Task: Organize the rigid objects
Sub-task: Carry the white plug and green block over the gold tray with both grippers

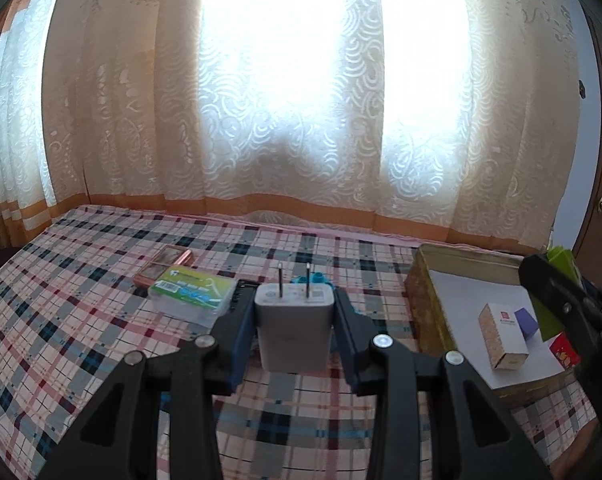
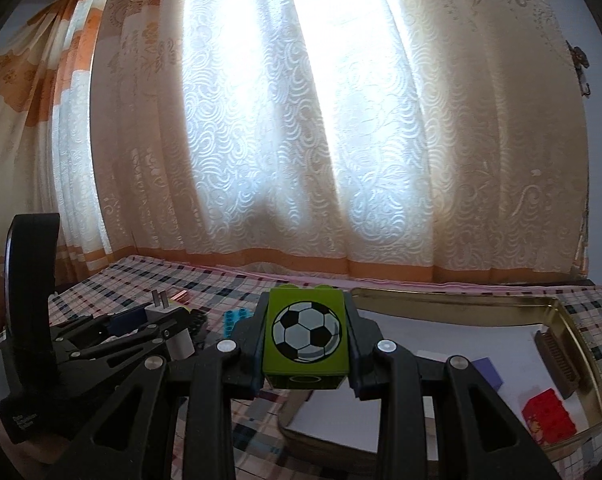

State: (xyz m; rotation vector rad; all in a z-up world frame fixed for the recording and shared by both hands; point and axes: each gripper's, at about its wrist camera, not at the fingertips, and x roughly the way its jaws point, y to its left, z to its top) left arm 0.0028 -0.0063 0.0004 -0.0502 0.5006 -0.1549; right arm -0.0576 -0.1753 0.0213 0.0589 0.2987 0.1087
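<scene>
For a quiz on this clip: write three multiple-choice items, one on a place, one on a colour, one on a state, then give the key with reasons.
1. Where does the small tan carton lie?
A. inside the metal tin
B. on the plaid cloth beside the tin
C. between the left gripper's fingers

2. What colour is the block with the football print?
A. red
B. green
C. white

3. What is the left gripper doing?
A. standing open with nothing in it
B. gripping the white charger
C. gripping a comb

Key:
1 A, the carton rests on the white floor of the metal tin.
2 B, its printed face is lime green.
3 B, its fingers press both sides of the white charger, prongs pointing away.
</scene>
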